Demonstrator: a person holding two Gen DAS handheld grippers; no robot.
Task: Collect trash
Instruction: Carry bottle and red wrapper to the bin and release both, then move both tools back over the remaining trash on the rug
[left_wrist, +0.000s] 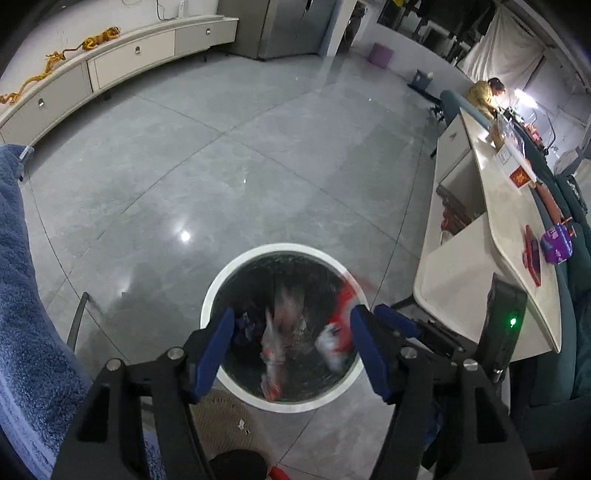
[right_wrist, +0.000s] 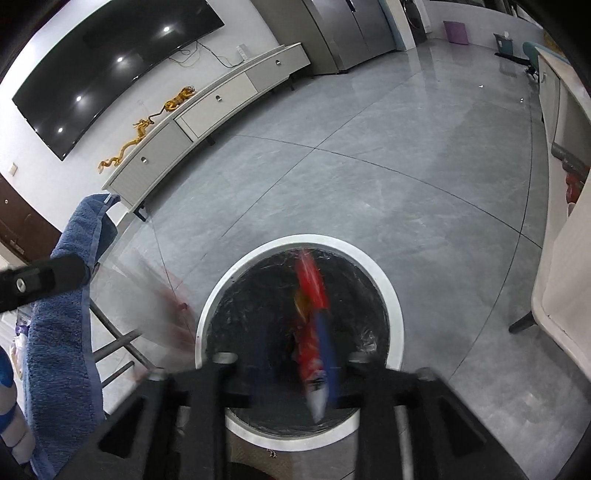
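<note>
Trash dropped over the bin

Near, the left gripper (left_wrist: 291, 347) is held open, empty, and the right gripper (right_wrist: 295, 369) part open, above the bin (left_wrist: 221, 280); blurred wrappers (left_wrist: 275, 339) are seen falling inside. Farther right, the tabletop (left_wrist: 509, 221) carries items, perhaps left to collect.

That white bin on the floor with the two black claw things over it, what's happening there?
A person is holding two grippers over the white bin, which is lined with a black bag, and dropping trash in. The left gripper is open, with blurred wrappers below it in the bin. In the right wrist view a red and blue wrapper shows blurred between the right gripper's fingers, apparently falling.
</note>
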